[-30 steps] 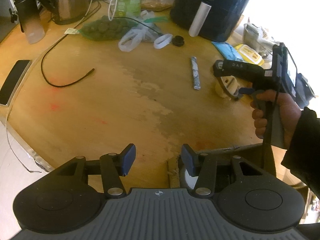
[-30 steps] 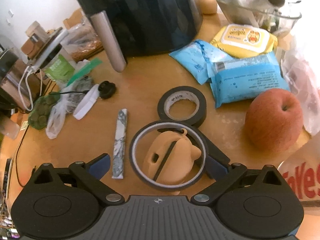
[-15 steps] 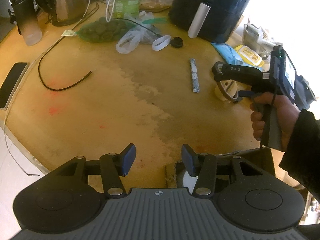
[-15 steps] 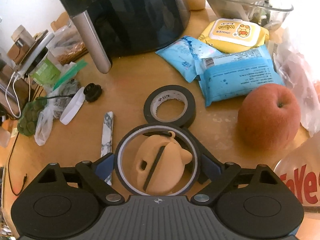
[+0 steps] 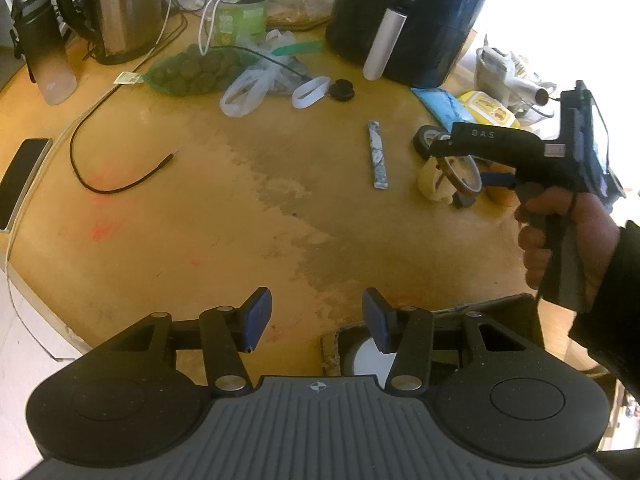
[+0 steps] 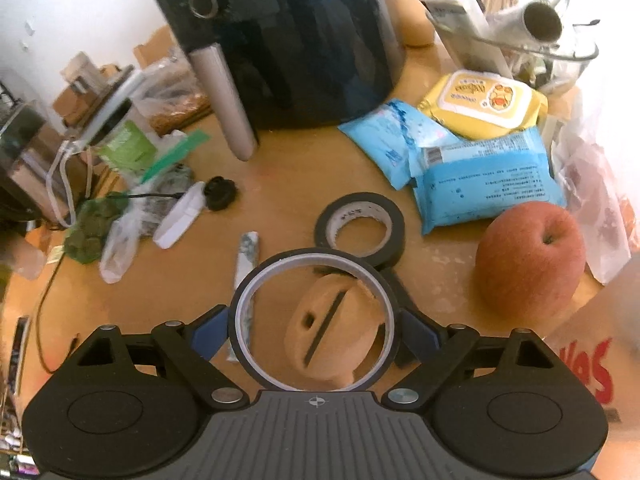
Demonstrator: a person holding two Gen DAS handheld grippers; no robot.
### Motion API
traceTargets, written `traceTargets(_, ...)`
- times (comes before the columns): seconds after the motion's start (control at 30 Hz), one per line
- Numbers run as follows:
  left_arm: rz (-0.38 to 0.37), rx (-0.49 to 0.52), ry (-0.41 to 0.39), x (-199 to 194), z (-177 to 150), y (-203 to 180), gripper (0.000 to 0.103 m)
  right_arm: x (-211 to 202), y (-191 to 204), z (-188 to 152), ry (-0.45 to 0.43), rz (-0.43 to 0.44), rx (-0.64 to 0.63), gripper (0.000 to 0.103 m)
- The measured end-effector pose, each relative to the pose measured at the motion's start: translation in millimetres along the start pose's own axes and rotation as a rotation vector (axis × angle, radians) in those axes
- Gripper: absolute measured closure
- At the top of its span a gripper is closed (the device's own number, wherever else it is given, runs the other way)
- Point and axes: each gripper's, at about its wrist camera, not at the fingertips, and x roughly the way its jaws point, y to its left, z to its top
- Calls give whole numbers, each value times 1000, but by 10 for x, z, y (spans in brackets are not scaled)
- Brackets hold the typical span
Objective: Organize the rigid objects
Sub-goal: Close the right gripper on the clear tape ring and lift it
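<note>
My left gripper (image 5: 316, 320) hangs over the near edge of the wooden table (image 5: 200, 220), its jaws partly apart with nothing between them. To the right, a hand (image 5: 560, 236) grips the right gripper (image 5: 460, 180), which carries a thin ring (image 5: 464, 172) above a pale tan object (image 5: 430, 184). A marbled stick (image 5: 378, 154) lies left of that. At the far side stand a black air fryer (image 5: 412, 20) and a kettle (image 5: 120, 8).

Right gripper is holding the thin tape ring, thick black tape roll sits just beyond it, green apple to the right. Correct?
Not quite: the apple is red, not green, as the right wrist view shows. The rest holds: the right gripper grips the thin tape ring, and the thick black tape roll lies just beyond it.
</note>
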Motion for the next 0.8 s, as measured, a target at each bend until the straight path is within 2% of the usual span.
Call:
traceTargets(0.5,-19,88,-35,65,183,-212,53,-676,48,-243,-31,77,-92,12)
traceTargets(0.8,-22,133,-48,142,317,-339,53,-947,-59,-420,-28,76,-114,12)
